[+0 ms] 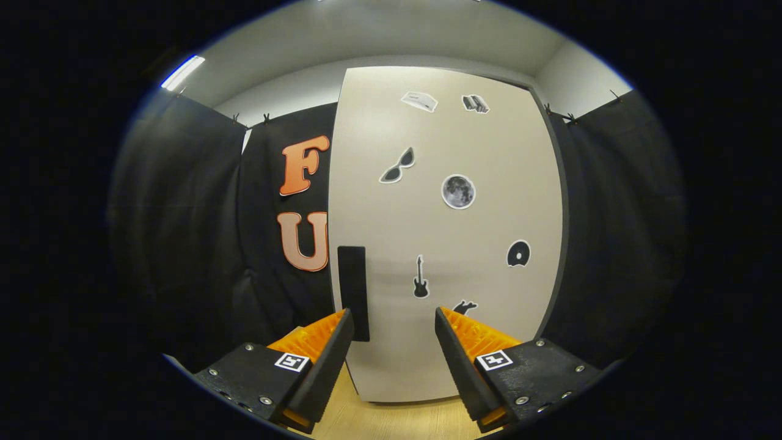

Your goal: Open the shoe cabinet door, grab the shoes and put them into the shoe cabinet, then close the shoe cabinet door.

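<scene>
A tall cream shoe cabinet door (446,232) stands shut straight ahead, with several small stickers on its face. A dark rectangular handle (353,292) sits upright near the door's left edge, low down. My gripper (394,318) is open with nothing between its fingers. The left fingertip (342,324) is level with the handle's lower part and just short of it; the right fingertip (445,321) points at the bare door face. I cannot tell whether the left fingertip touches the handle.
Black cloth walls flank the cabinet on both sides. A light wooden floor (391,421) runs under the fingers up to the cabinet's base. A grey side edge of the cabinet (559,244) shows on the right.
</scene>
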Available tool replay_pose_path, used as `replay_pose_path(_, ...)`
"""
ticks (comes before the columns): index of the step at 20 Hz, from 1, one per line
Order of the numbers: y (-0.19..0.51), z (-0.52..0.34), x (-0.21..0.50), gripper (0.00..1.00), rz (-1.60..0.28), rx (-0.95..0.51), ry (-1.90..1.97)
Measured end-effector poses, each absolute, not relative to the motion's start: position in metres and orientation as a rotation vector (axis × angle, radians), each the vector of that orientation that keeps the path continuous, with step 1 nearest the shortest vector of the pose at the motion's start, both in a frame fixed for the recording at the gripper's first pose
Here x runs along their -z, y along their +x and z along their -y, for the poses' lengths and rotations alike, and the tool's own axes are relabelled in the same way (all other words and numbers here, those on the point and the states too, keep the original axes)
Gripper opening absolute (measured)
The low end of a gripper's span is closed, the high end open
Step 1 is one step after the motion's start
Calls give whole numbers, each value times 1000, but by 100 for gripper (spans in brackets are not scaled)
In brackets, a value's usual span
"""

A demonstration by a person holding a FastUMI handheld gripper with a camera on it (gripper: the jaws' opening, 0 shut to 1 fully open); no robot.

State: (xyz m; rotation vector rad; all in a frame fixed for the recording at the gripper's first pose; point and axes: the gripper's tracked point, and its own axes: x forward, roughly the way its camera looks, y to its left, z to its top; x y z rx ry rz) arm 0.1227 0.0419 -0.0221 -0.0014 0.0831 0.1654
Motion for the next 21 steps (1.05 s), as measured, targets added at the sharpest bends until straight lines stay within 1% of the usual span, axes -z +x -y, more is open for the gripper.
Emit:
replay_pose_path(15, -2, 22, 8, 85, -74, -13, -13)
replay_pose_path(21, -21, 34, 6, 84, -62, 27, -16)
